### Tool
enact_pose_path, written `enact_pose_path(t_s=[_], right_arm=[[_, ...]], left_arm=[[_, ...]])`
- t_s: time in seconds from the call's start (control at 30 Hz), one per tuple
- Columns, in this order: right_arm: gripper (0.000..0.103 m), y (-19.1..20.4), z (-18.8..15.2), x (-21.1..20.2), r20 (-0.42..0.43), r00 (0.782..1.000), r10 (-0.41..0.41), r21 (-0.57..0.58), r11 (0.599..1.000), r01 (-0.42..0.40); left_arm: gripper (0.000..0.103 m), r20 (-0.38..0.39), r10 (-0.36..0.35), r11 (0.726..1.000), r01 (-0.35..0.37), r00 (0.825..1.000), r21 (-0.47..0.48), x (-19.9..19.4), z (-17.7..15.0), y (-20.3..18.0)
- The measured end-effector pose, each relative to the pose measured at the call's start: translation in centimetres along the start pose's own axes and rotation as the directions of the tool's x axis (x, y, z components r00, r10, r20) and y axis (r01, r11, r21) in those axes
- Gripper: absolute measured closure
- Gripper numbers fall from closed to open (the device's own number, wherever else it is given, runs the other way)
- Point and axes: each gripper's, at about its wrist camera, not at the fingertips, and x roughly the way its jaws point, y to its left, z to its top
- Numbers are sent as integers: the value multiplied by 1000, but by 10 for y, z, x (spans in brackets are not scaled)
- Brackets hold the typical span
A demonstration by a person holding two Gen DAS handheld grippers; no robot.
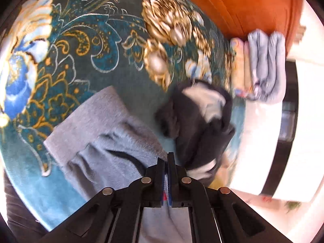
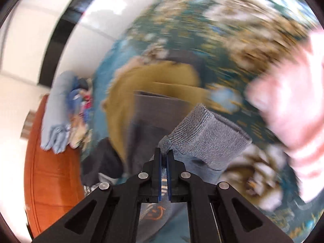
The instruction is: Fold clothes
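Observation:
A grey knit garment (image 1: pixel 101 133) hangs over the teal flowered bedspread (image 1: pixel 91 46). My left gripper (image 1: pixel 166 159) is shut on its edge, and the cloth runs down between the black fingers. In the right wrist view my right gripper (image 2: pixel 164 154) is shut on the same grey garment's ribbed cuff (image 2: pixel 204 133), which stands up to the right of the fingertips. An orange print shows on the grey cloth below the right jaws. This view is heavily blurred.
A dark crumpled garment (image 1: pixel 198 121) lies right of the left gripper. Folded lilac and yellow clothes (image 1: pixel 261 64) are stacked by the orange headboard (image 1: pixel 243 4). An olive garment (image 2: pixel 145 81) and a pale blue pile (image 2: pixel 58 113) lie ahead; a pink striped cloth (image 2: pixel 293 109) is at right.

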Motion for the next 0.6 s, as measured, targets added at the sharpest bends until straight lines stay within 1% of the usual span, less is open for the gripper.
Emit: enact_pose_path(t_s=[0.07, 0.13, 0.17, 0.2, 0.23, 0.3, 0.33, 0.37, 0.4, 0.43, 0.47, 0.53, 0.6], right_arm=[[99, 24, 6, 27, -25, 999, -19, -62, 998, 17], [99, 46, 14, 58, -56, 997, -53, -116, 992, 46], [99, 52, 15, 71, -75, 995, -68, -123, 991, 59], [99, 57, 12, 80, -94, 993, -74, -120, 991, 62], [97, 59, 11, 88, -106, 991, -78, -123, 990, 64], [96, 61, 13, 99, -118, 990, -82, -143, 988, 65], [94, 61, 13, 99, -122, 990, -69, -152, 987, 50], [80, 61, 13, 94, -125, 991, -43, -161, 987, 23], [71, 61, 13, 89, -126, 992, -6, -173, 985, -16], [55, 60, 15, 85, -126, 991, 40, -186, 980, -64], [46, 60, 16, 77, -114, 991, 75, -214, 972, -98], [46, 58, 17, 54, -68, 991, 114, -271, 954, -128], [46, 42, 20, 33, -23, 992, 121, -267, 956, -123]], left_arm=[[101, 21, 3, 999, -3, 1000, -38, 7, 14, 0], [101, -2, 19, 996, -19, 1000, -83, 24, 23, 4], [101, -14, 23, 993, -24, 1000, -114, 35, 24, 8], [101, -26, 28, 993, -31, 999, -118, 40, 25, 9], [101, -38, 34, 992, -39, 999, -121, 46, 26, 9], [100, -61, 46, 990, -53, 997, -128, 57, 27, 11], [99, -65, 37, 990, -45, 997, -134, 59, 27, 12], [95, -68, 28, 989, -37, 997, -141, 62, 28, 13], [90, -71, 18, 989, -29, 997, -147, 64, 29, 14], [75, -74, 9, 988, -21, 997, -154, 67, 29, 15], [57, -77, 0, 987, -13, 997, -161, 69, 30, 16], [46, -85, -38, 991, 27, 996, -132, 67, 22, 9], [43, -111, -72, 994, 63, 991, -85, 63, 14, 2]])
